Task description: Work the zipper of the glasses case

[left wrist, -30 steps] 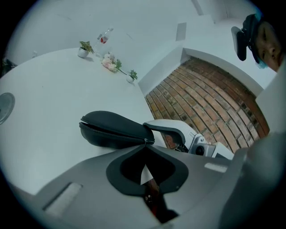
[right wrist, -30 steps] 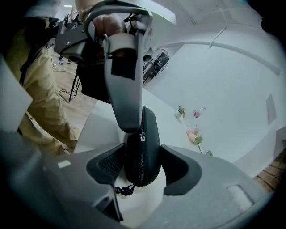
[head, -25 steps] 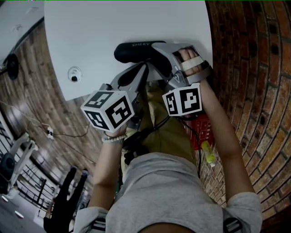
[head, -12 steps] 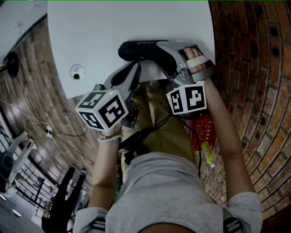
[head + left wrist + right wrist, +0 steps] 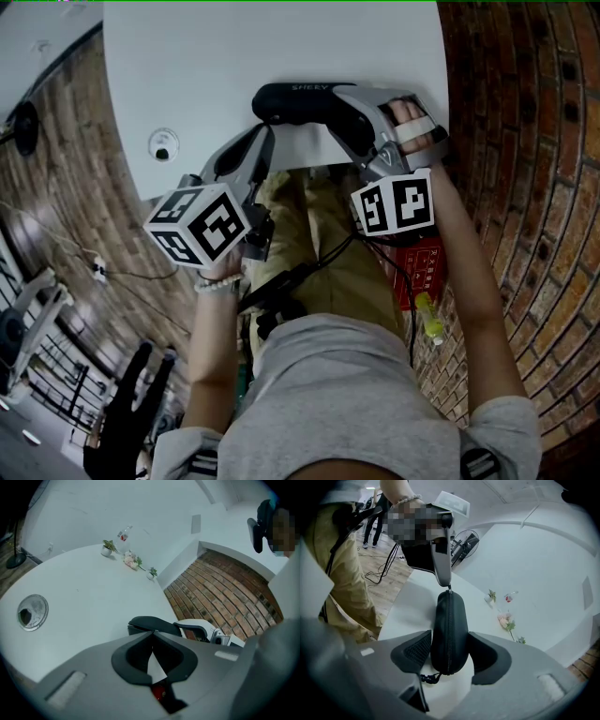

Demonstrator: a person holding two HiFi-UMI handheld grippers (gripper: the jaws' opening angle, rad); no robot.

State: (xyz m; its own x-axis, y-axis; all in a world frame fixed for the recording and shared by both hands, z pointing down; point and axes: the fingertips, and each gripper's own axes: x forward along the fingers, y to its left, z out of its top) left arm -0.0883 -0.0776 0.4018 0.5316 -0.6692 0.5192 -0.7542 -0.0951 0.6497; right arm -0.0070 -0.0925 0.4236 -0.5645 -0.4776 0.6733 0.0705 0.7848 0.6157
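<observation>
The smooth grey left gripper (image 5: pixel 152 632), jaws pressed together, meets the end of the rounded black glasses case (image 5: pixel 291 97) at the matte white table's (image 5: pixel 234 66) near edge; whether it pinches the tiny zipper pull (image 5: pixel 450 589) is too small to tell. The right gripper's (image 5: pixel 450 639) wide-set, mesh-textured pads clamp the case's sides.

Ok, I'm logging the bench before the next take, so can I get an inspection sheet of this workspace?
Surface: white round table.
Job's things: black glasses case near the table's edge, zipper seemingly closed.
Clutter: metal grommet; small plants and a bottle at the far edge.
Grippers: right gripper tongs clamp the case; left gripper tongs shut on the zipper pull.
Cables: black cable across the person's lap.
Surroundings: brick floor, fan.
</observation>
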